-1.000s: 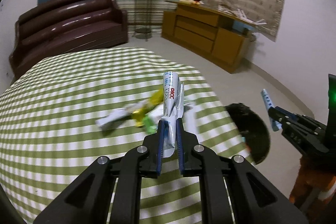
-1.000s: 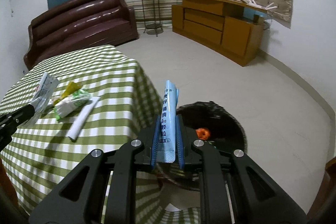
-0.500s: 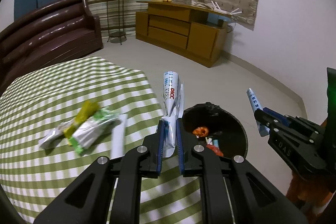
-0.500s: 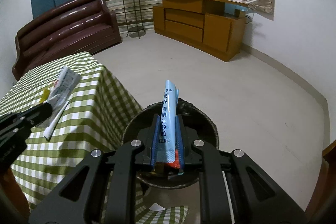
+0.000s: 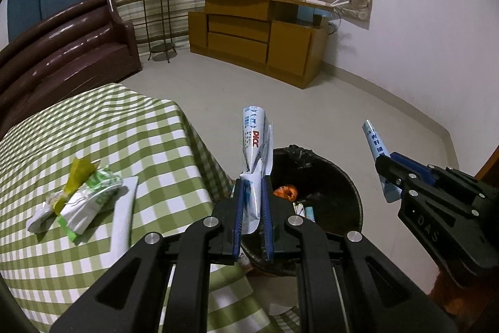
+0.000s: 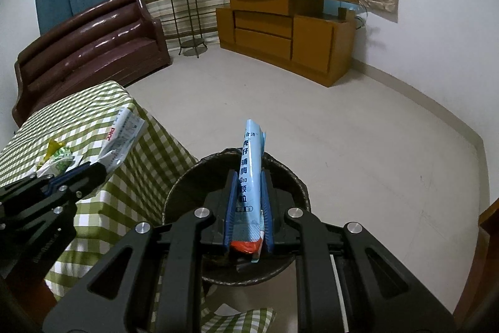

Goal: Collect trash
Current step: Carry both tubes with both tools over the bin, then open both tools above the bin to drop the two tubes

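We record a black-lined trash bin (image 5: 327, 195) on the floor, just beside the corner of the checked surface (image 5: 131, 145); orange and pale scraps lie inside it. A white wrapper with red lettering (image 5: 254, 145) stands upright above the bin's near rim. A light blue packet (image 6: 251, 173) stands upright over the bin's mouth. Three wrappers remain on the surface, well left of the bin: yellow (image 5: 78, 175), green-and-white (image 5: 90, 202) and a flat white strip (image 5: 123, 213), overlapping.

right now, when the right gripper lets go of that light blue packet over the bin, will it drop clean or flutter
The light blue packet looks thin, flat and probably light, so it may flutter rather than drop straight. It stands upright unsupported from the right gripper, suggesting some stiffness. The trash bin gapes directly beneath, so it likely lands inside.
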### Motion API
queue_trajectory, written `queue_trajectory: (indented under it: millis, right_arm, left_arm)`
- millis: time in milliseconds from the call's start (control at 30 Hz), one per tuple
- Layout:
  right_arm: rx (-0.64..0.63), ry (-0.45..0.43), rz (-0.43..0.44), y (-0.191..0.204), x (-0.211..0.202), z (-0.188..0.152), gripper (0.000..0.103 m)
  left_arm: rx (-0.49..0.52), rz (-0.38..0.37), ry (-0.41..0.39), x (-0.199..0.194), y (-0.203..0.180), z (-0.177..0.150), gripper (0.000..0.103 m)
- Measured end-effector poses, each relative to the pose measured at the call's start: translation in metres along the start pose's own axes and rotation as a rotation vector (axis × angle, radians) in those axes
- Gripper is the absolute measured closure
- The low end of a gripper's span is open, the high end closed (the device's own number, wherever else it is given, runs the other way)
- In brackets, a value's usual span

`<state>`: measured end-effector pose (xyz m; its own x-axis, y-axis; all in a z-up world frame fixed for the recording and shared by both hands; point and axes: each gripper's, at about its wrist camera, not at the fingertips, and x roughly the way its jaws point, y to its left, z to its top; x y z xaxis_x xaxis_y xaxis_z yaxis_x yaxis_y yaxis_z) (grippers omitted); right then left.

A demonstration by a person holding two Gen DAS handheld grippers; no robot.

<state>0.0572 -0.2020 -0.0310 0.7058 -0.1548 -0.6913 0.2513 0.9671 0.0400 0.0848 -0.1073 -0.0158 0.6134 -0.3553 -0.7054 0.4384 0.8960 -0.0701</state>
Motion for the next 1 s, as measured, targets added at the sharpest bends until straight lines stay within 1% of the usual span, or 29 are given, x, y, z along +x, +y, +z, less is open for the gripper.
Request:
queue_trajectory:
  millis: [400, 600, 1000]
  right_arm:
    - [0.025, 0.017, -0.011, -0.008, 0.012, -0.001, 0.087]
    - [0.03, 0.024, -0.006, -0.01, 0.016, 0.001, 0.087]
    - [0.063, 0.039, 0.0, -0.017, 0.025, -0.001, 0.085]
  left_arm:
    - [0.019, 0.007, 0.025, 0.017, -0.004, 0.004, 0.091]
    - [0.035, 0.019, 0.02, 0.021, -0.009, 0.004, 0.091]
    - [0.047, 0.008, 0.039, 0.027, -0.013, 0.005, 0.091]
